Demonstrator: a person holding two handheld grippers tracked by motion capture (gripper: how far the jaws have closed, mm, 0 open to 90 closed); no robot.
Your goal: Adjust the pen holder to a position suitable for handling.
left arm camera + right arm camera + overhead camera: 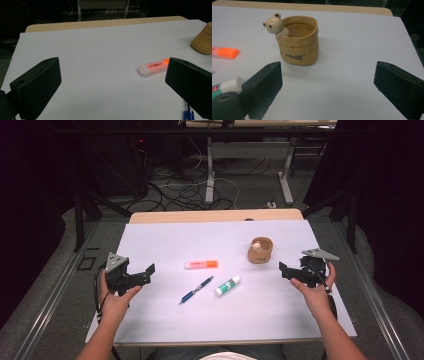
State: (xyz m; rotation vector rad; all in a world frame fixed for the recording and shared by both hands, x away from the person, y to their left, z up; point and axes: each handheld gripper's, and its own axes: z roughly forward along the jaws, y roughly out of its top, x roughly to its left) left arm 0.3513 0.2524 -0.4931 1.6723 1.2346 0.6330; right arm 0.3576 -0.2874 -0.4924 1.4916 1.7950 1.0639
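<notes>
Both the left gripper (131,276) and right gripper (296,270) are hovering with blocky black jaws apart over a matte white table (165,240), flanking a tan sack-shaped bear pot (298,41), orange-capped highlighter (200,264), blue pen (196,290) and cylindrical glue stick (228,285).

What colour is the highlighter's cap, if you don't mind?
Bright orange; the highlighter cap shows best in the right gripper view.

Ahead of the left gripper (141,276), whose jaws stand wide apart, bare white tabletop (165,245) lies open up to the orange-capped white highlighter (200,264). Beyond it to its right lie the blue pen (196,290) and the green-labelled white glue stick (228,285). Just ahead of the wide-spread right gripper (285,269) stands the tan bag-shaped ceramic holder with a bear figure (298,40), with clear surface between them.
</notes>
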